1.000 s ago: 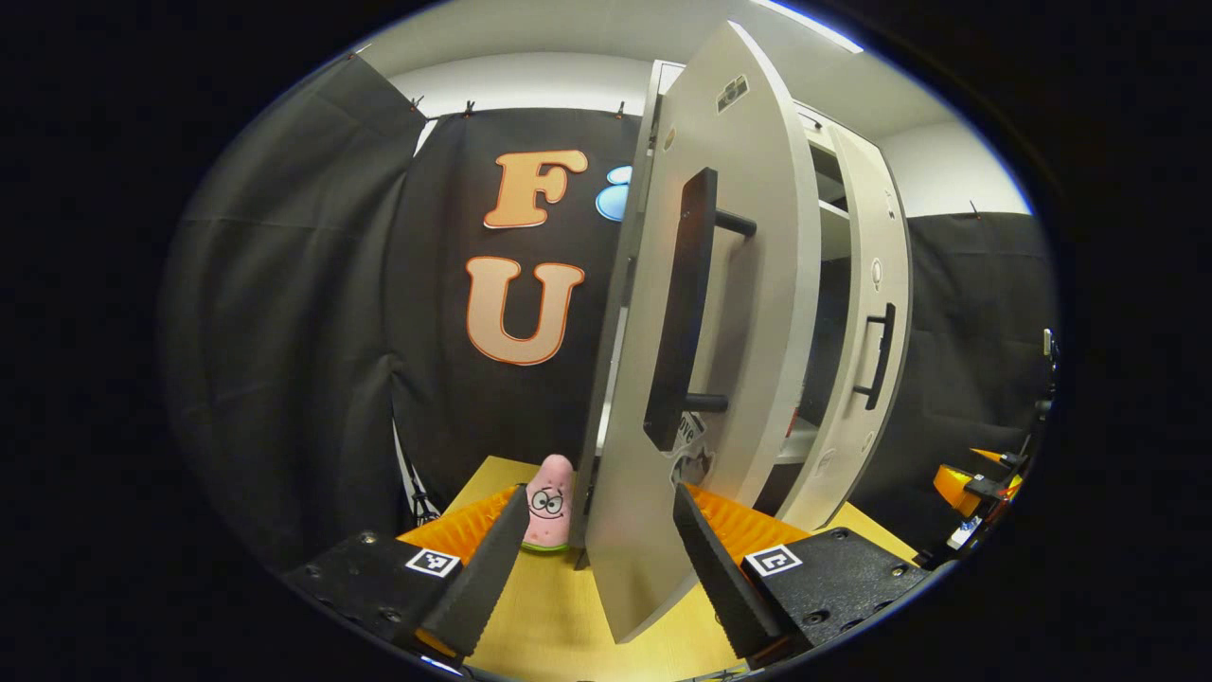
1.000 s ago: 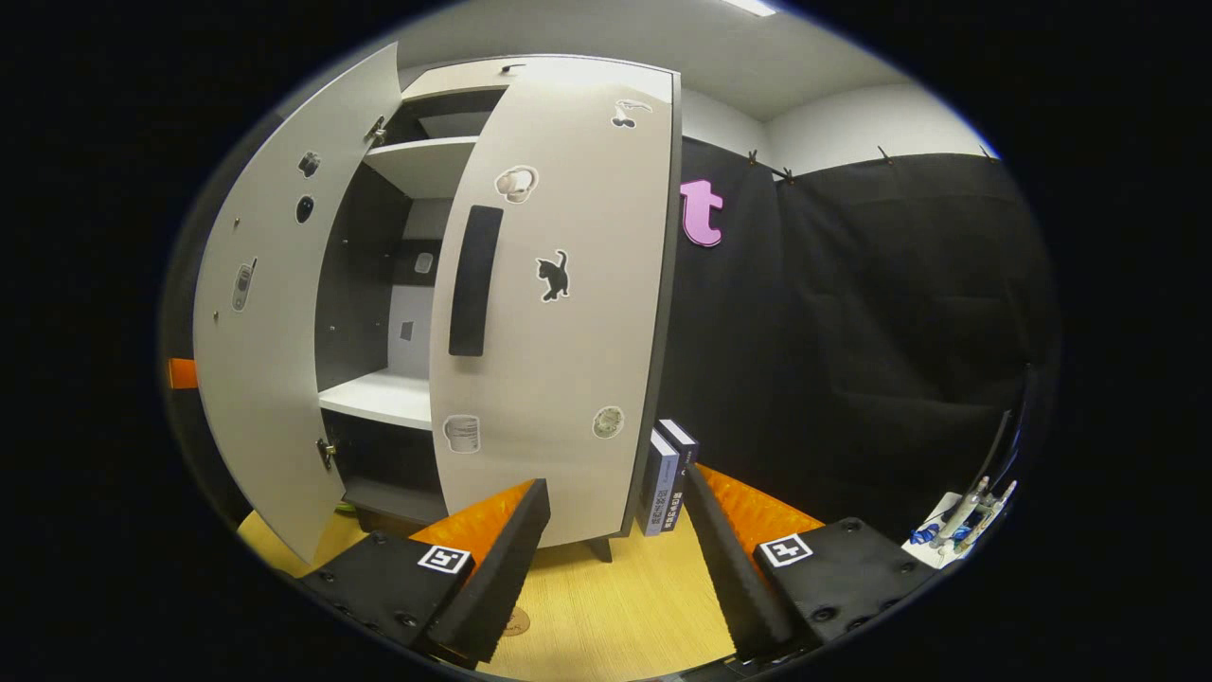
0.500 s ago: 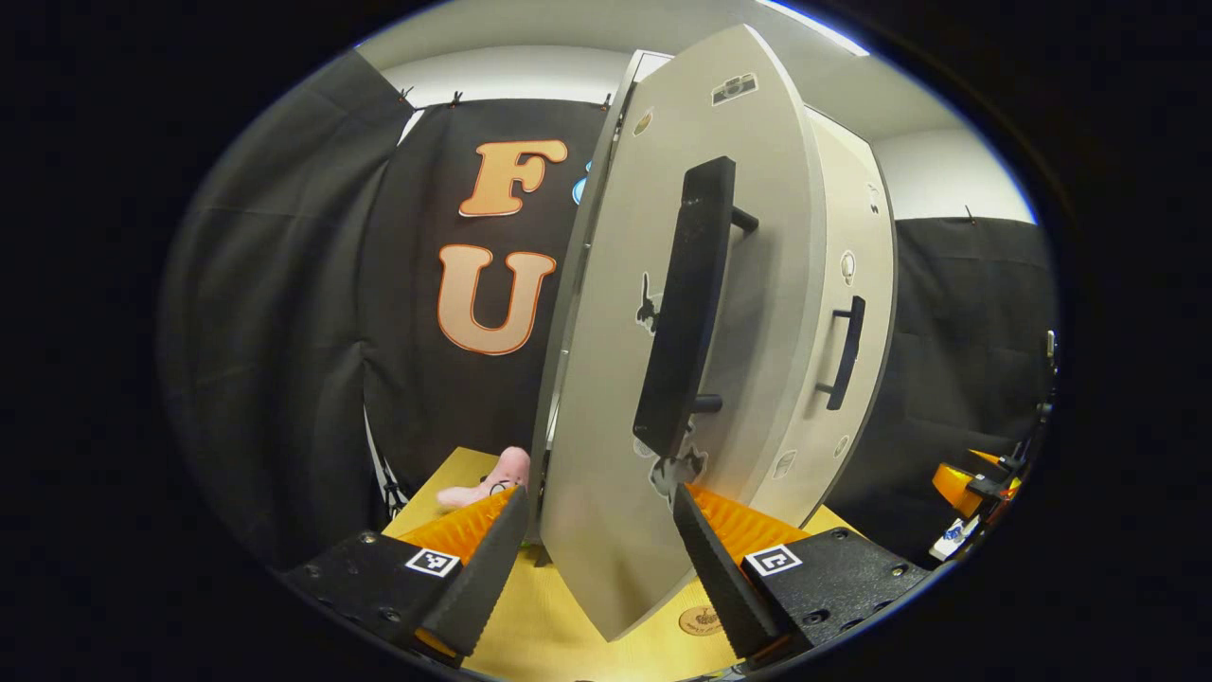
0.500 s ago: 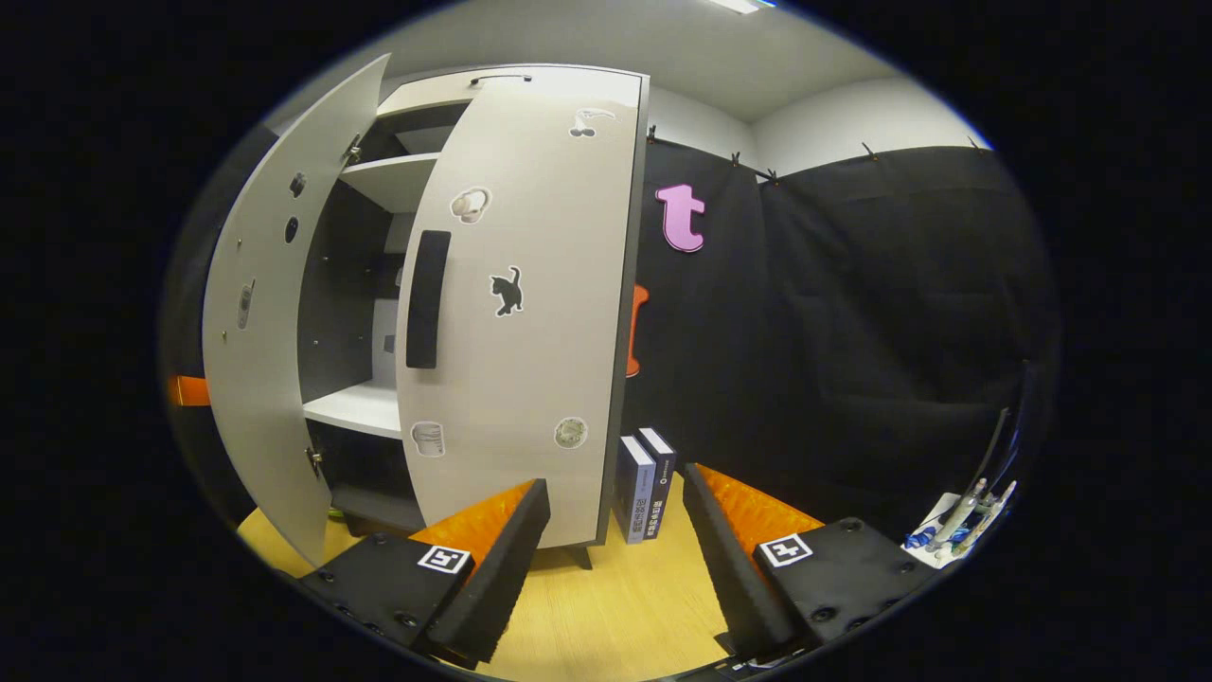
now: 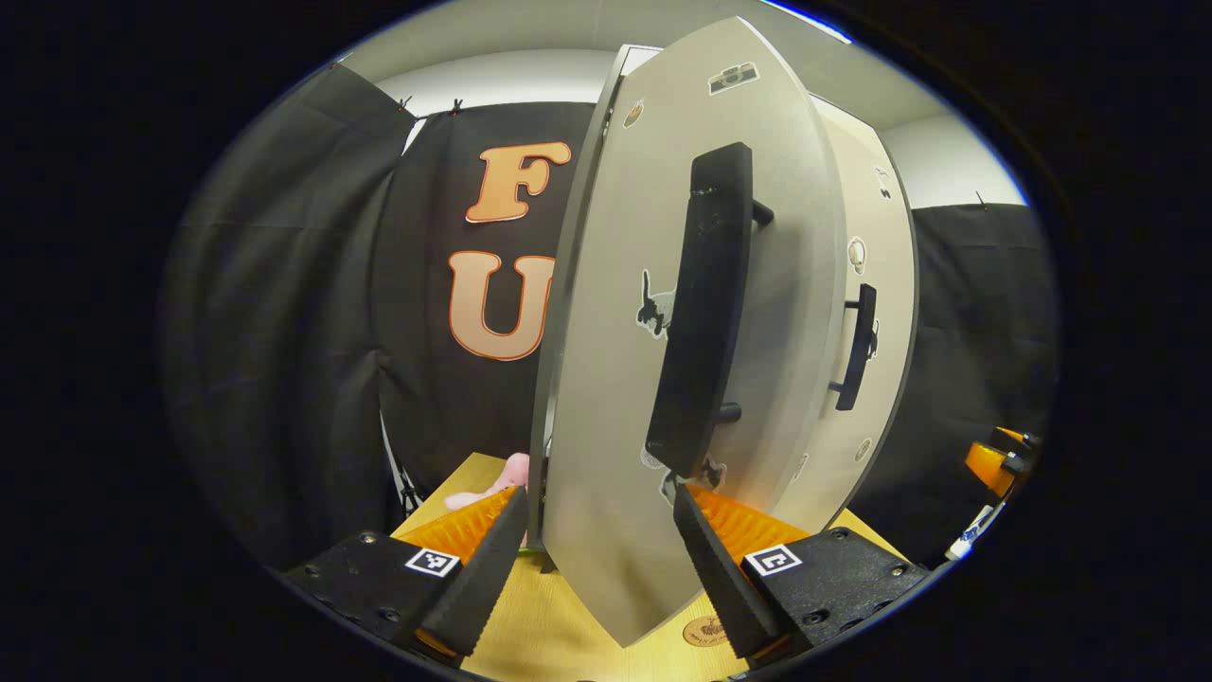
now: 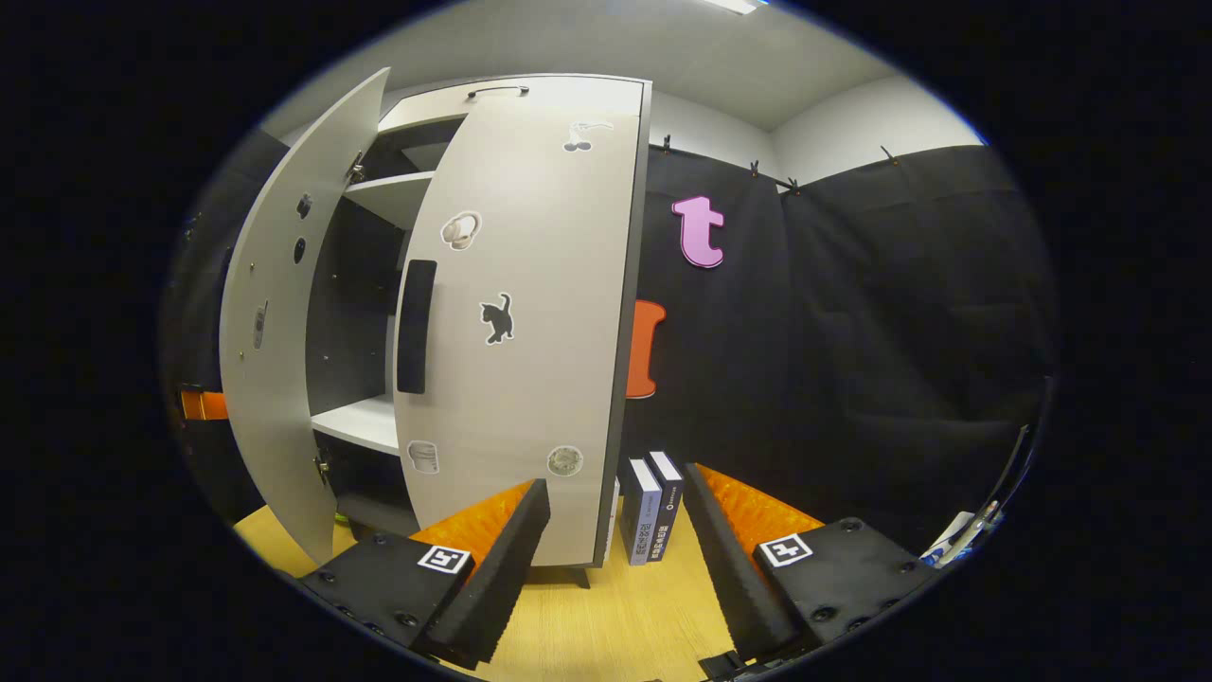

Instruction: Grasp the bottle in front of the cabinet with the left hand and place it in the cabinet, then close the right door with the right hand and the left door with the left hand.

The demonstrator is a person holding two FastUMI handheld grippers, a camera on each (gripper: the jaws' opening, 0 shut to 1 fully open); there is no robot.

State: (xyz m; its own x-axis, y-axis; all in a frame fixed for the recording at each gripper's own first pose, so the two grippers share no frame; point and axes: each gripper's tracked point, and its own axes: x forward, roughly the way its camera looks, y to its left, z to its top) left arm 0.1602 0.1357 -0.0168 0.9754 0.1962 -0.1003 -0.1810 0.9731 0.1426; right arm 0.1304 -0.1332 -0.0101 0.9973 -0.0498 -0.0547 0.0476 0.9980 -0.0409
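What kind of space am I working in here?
Most likely a staged recording booth, not a real home: black cloth hangs clipped along the walls, a lone sticker-covered cabinet stands on a wooden tabletop, and two books stand beside it.

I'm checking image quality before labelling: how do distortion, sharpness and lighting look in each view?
Left gripper view: fisheye bows the left door into a curve; its handle is sharp and evenly lit. Right gripper view: the right door bends likewise; a ceiling light glares at top; stickers are crisp.
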